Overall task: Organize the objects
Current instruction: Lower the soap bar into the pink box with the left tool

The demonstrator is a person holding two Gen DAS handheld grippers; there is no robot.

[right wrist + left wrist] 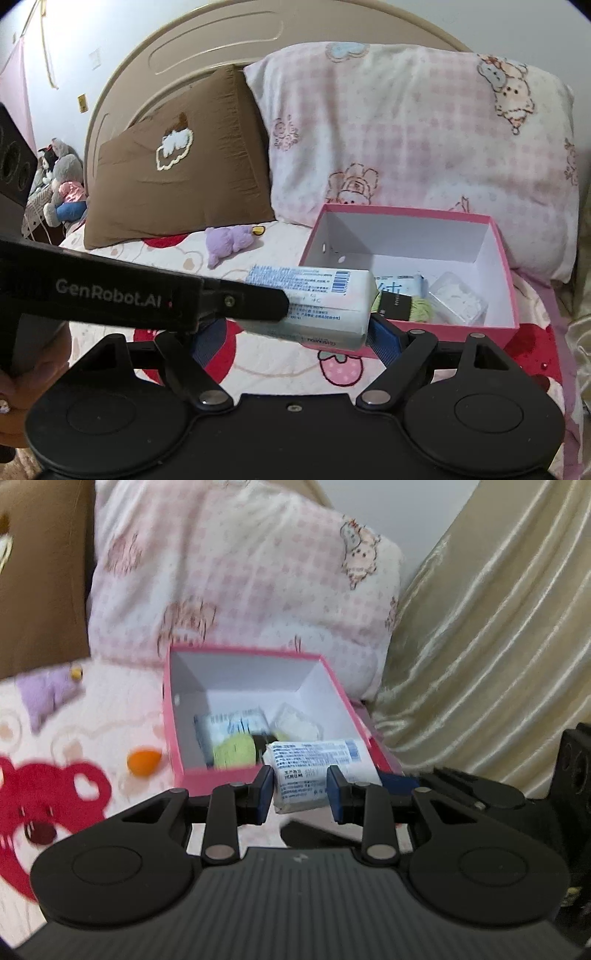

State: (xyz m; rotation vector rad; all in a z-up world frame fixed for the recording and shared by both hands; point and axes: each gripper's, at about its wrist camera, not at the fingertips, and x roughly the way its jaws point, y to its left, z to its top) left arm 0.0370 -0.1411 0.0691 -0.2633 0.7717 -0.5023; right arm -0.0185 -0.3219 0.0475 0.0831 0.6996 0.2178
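Being held by both grippers, left gripper (300, 790) and right gripper (295, 332) clamped on it, a white tissue pack (325, 306) is being kept beside the pink box (443, 326)

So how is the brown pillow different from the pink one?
The brown pillow is one plain colour with a single fluffy white patch; the pink pillow is white with pink checks and little cartoon animals all over. The pink pillow looks bigger than the brown pillow. The pink pillow stands right behind the pink box; the brown pillow is off to its left. Both are propped up against the headboard.
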